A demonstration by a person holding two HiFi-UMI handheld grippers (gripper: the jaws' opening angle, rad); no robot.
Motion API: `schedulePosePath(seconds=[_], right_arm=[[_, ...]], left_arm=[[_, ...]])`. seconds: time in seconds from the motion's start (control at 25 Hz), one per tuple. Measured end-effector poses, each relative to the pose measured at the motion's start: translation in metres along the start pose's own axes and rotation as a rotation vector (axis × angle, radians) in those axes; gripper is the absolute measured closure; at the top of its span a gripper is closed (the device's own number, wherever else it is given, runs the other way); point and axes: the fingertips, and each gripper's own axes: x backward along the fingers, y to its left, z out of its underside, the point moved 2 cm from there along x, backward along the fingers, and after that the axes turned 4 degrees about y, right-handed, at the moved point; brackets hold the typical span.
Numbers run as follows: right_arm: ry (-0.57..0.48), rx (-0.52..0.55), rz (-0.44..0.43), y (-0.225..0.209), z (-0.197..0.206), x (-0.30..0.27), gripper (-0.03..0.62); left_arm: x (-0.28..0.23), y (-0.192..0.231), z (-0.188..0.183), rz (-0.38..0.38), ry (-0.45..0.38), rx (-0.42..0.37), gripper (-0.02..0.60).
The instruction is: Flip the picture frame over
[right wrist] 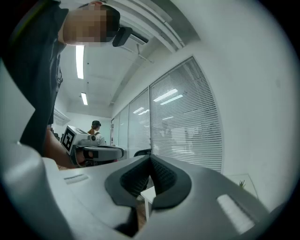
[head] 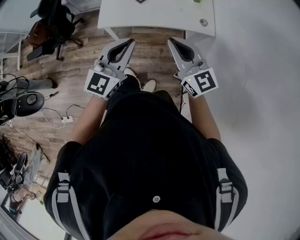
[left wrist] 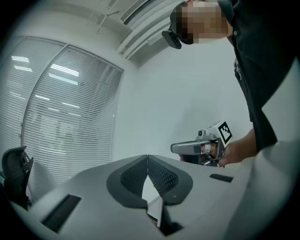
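A person stands and holds one gripper in each hand, out in front of the body. The left gripper point(head: 129, 42) has its two jaws pressed together, and nothing is between them. The right gripper point(head: 171, 41) has its jaws together too, with nothing in them. Both point about level toward a white desk point(head: 154, 16) and stop near its front edge, well apart from each other.

At the far edge of the desk, right at the top of the head view, a small dark thing point(head: 140, 1) peeks in. It is cut off, so I cannot tell if it is the picture frame. Both grippers are well away from it. A little round thing point(head: 203, 22) sits near the right end of the desk.

Under the grippers is a wooden floor point(head: 75, 51), and the person's shoes point(head: 149, 85) show there. A black chair point(head: 54, 21) stands off to the left. Window blinds point(left wrist: 70, 122) fill the wall in the gripper views.
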Motion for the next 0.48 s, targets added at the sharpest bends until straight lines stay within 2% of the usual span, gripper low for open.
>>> schedulePosePath(seconds=[0.48], right_arm=[[0.005, -0.008, -0.017, 0.011, -0.001, 0.007, 0.585]], left_arm=[[0.015, -0.009, -0.002, -0.009, 0.005, 0.014, 0.574]])
